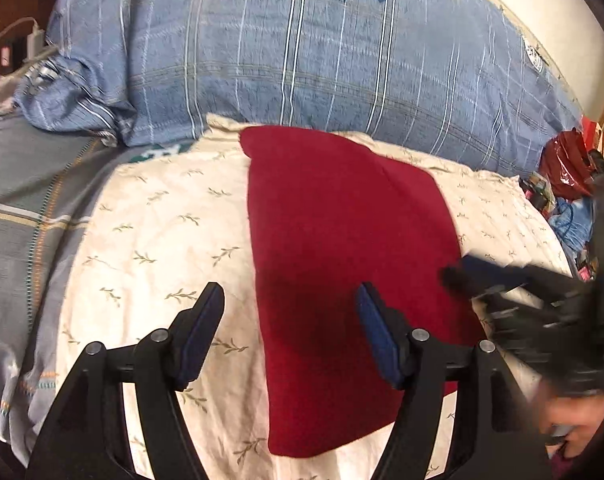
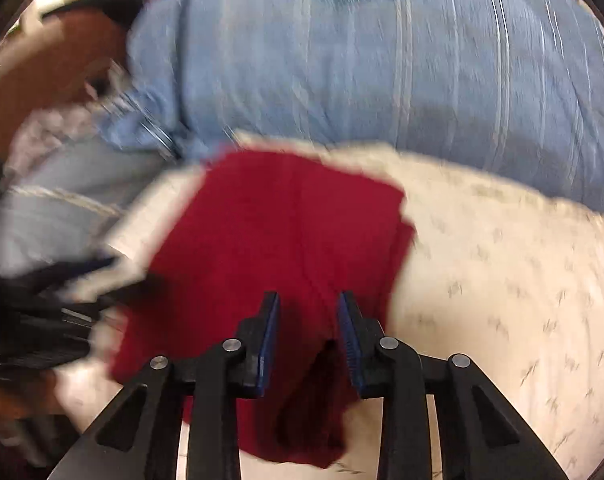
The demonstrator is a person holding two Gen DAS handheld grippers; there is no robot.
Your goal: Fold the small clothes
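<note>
The red cloth lies flat and folded on a cream pillow with a leaf print, in front of a blue striped duvet. The left gripper hangs above it with the jaws apart and nothing between them; one finger is over the pillow, the other over the cloth. The right gripper is above the near end of the cloth, jaws partly apart, not pressing on it. The right wrist view is blurred
</note>
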